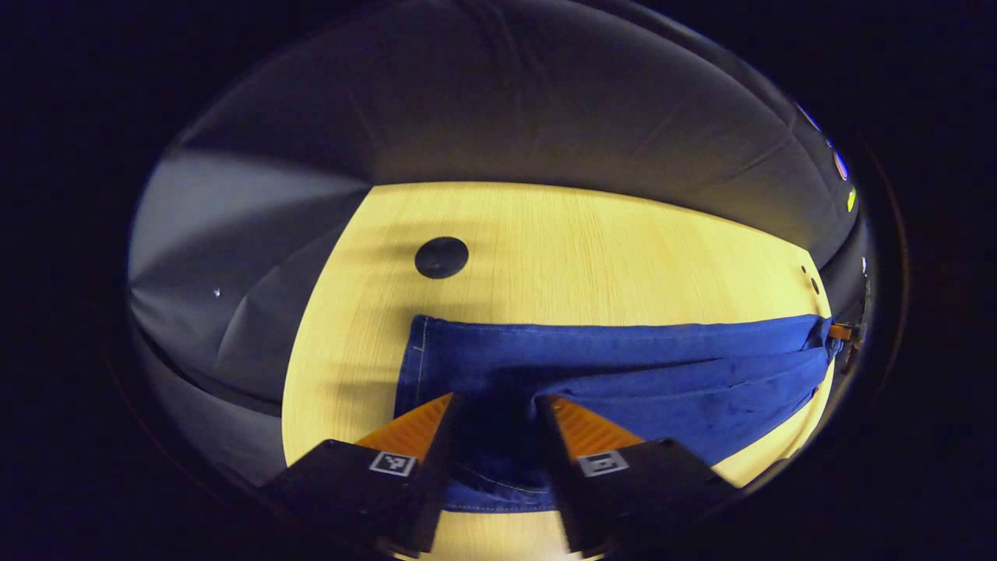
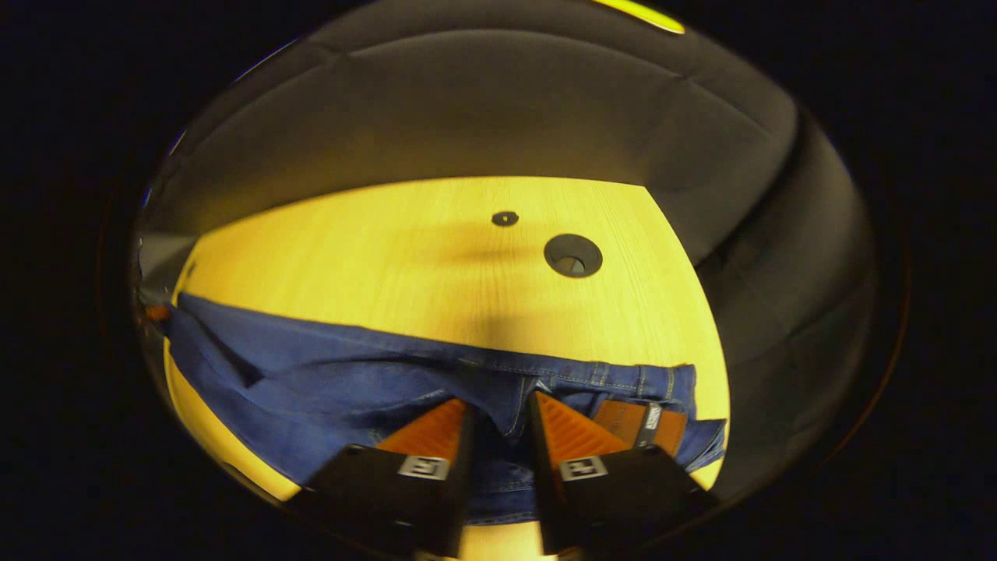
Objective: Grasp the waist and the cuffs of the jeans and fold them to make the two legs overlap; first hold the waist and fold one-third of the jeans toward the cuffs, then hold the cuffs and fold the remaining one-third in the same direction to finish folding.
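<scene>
Blue jeans [image 1: 623, 351] lie lengthwise across the wooden table [image 1: 584, 241]. In the left gripper view the stitched cuff end [image 1: 417, 351] is at the left, and my left gripper [image 1: 497, 401] is shut on the near leg's cuff, with denim bunched between its fingers. A raised fold of cloth runs from there to the far right. In the right gripper view the waistband [image 2: 607, 382] with its brown patch [image 2: 635, 421] is at the right. My right gripper [image 2: 500, 399] is shut on the waist, a seam rising between its fingers. The jeans [image 2: 311, 374] stretch away to the left.
A round black cable hole [image 1: 441, 257] is set in the table beyond the cuffs. In the right gripper view another such hole [image 2: 572, 255] and a small dark disc [image 2: 505, 218] lie beyond the waist. Bare tabletop [image 2: 389, 257] spreads behind the jeans, ending at the dark cloth wall.
</scene>
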### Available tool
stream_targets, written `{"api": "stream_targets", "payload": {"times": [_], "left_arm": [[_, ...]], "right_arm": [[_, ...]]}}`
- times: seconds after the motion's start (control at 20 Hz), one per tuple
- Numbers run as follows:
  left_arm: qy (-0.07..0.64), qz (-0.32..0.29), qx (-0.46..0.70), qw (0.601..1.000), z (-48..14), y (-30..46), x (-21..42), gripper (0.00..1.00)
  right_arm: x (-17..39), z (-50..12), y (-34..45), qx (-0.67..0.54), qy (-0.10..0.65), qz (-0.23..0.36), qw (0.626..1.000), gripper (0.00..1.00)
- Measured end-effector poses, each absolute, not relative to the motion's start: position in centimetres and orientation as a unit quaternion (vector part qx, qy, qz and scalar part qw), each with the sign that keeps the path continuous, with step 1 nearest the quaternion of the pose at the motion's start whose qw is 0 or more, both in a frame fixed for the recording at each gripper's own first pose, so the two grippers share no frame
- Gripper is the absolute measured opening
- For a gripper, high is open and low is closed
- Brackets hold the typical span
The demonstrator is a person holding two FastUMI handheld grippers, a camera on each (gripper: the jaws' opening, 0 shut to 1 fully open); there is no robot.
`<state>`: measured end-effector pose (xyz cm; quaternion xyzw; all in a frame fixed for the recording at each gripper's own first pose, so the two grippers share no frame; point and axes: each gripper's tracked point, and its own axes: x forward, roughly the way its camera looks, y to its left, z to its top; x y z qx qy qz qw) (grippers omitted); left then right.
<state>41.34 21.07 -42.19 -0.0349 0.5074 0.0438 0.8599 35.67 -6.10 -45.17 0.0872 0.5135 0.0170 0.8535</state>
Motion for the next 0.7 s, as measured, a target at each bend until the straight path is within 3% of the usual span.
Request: {"api": "stream_targets", "payload": {"times": [0.1,0.15,0.2,0.3,0.35,0.4,0.7], "left_arm": [[0.467,0.068,-0.027,0.881,-39.8,21.9,42.3,0.93],[0.445,0.076,-0.020,0.892,-38.1,22.1,42.4,1.00],[0.420,0.067,-0.015,0.905,-35.8,21.4,41.9,0.99],[0.359,0.046,0.012,0.932,-31.2,20.4,41.4,0.98],[0.328,0.025,0.017,0.944,-28.8,19.2,41.2,0.98],[0.304,0.001,0.014,0.953,-26.5,17.8,40.2,0.98],[0.229,-0.087,0.000,0.969,-19.2,12.4,34.8,0.98]], "right_arm": [[37.2,-42.4,-6.6,0.134,0.490,-0.002,0.862,0.87],[38.1,-41.2,-7.2,0.155,0.475,-0.015,0.866,0.90],[38.6,-39.9,-7.9,0.175,0.460,-0.028,0.870,0.90],[38.7,-37.0,-10.2,0.197,0.430,-0.058,0.879,1.00],[38.3,-35.5,-11.8,0.194,0.420,-0.077,0.883,0.88],[37.5,-34.2,-13.4,0.189,0.416,-0.101,0.884,0.98],[28.9,-34.4,-18.0,0.238,0.450,-0.212,0.834,0.98]]}}
